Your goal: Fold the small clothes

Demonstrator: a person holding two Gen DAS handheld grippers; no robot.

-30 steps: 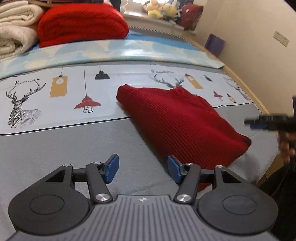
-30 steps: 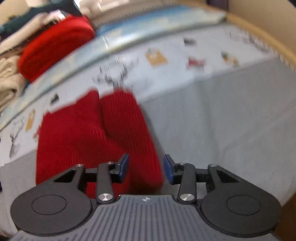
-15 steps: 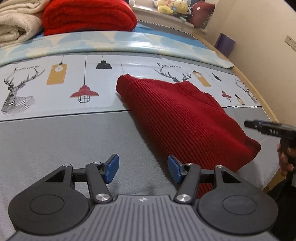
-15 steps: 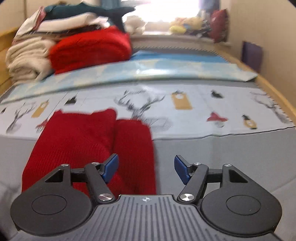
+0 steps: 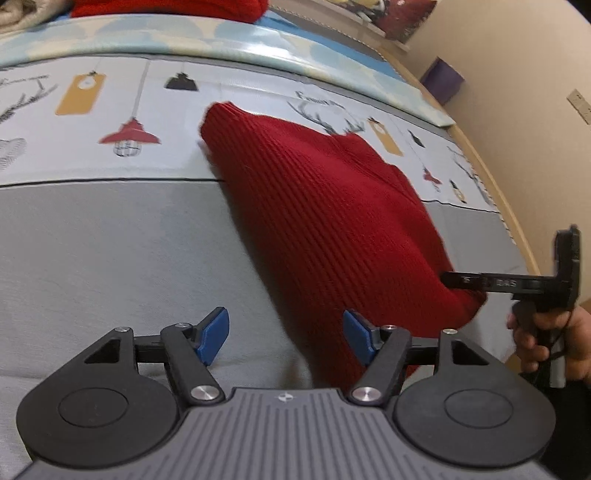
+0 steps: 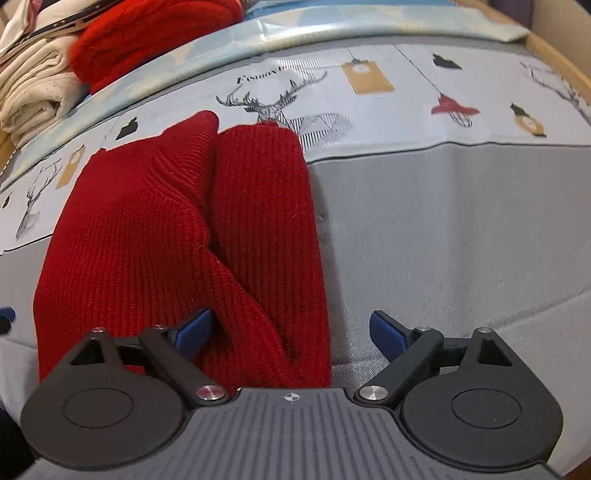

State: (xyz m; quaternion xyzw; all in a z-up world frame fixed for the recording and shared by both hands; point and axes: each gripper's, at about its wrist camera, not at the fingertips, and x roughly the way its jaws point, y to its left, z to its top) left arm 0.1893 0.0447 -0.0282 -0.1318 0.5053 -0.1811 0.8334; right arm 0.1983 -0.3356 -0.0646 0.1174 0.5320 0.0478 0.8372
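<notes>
A red ribbed knit garment [image 5: 332, 229] lies folded lengthwise on the grey bed cover [image 5: 110, 251]. My left gripper [image 5: 286, 332] hovers low over its near left edge with the jaws opening. That edge runs between the fingers and the pads do not press it. In the right wrist view the same garment [image 6: 177, 229] shows two overlapping folds. My right gripper [image 6: 291, 332] is opening wide around its near right corner, both pads clear of the cloth. The right gripper [image 5: 517, 284] also shows in the left wrist view, held by a hand [image 5: 546, 339].
A stack of folded clothes sits at the head of the bed: a red knit [image 6: 147, 33] and cream towels [image 6: 33, 85]. The printed sheet [image 6: 369, 81] has deer and lamps. The wooden bed edge [image 5: 491, 177], a wall and a purple box [image 5: 441, 79] are on the right.
Both grippers have sunk closer to the red garment and their jaws stand wider. The garment's near right corner now lies between the right fingers.
</notes>
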